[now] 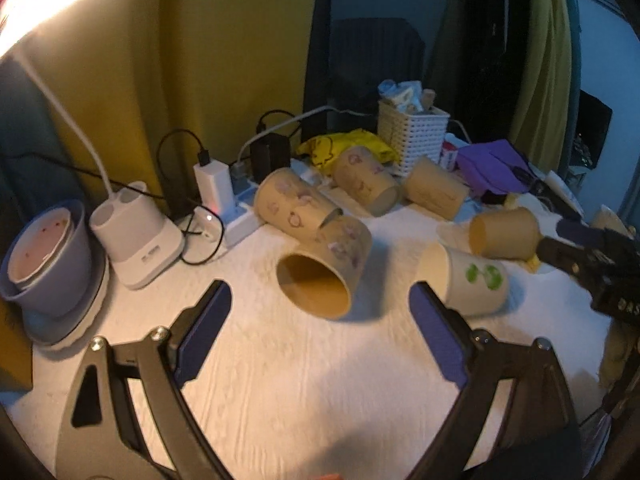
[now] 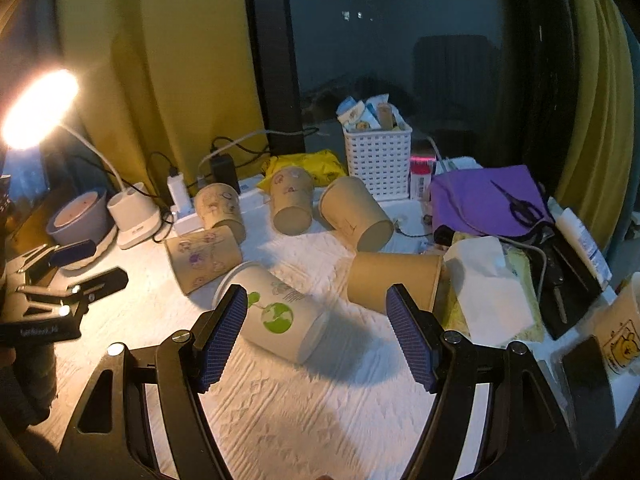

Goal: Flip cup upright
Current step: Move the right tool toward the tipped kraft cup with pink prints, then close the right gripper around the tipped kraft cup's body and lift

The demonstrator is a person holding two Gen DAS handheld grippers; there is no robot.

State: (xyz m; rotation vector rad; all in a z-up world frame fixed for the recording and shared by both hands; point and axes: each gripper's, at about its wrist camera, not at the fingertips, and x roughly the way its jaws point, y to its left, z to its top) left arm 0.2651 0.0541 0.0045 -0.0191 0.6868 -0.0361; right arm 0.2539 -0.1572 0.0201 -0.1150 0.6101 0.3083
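Several paper cups lie on their sides on the white table [image 2: 300, 420]. A white cup with a green print [image 2: 276, 316] lies just ahead of my open right gripper [image 2: 316, 332], near its left finger; it also shows in the left wrist view [image 1: 468, 284]. A brown cup with purple drawings [image 1: 332, 268] lies mouth toward my open, empty left gripper [image 1: 320, 320]; it shows in the right wrist view too [image 2: 202, 258]. A plain brown cup [image 2: 394, 282] lies ahead of my right gripper's right finger. My right gripper shows at the right edge of the left wrist view [image 1: 592, 256].
More fallen brown cups [image 2: 290, 200] lie at the back. A lit desk lamp base [image 1: 136, 236], a power strip with chargers [image 1: 236, 208], a lilac bowl [image 1: 44, 260], a white basket [image 2: 378, 156], purple cloth with scissors [image 2: 488, 200], tissues [image 2: 488, 292] and a printed cup [image 2: 620, 332] crowd the edges.
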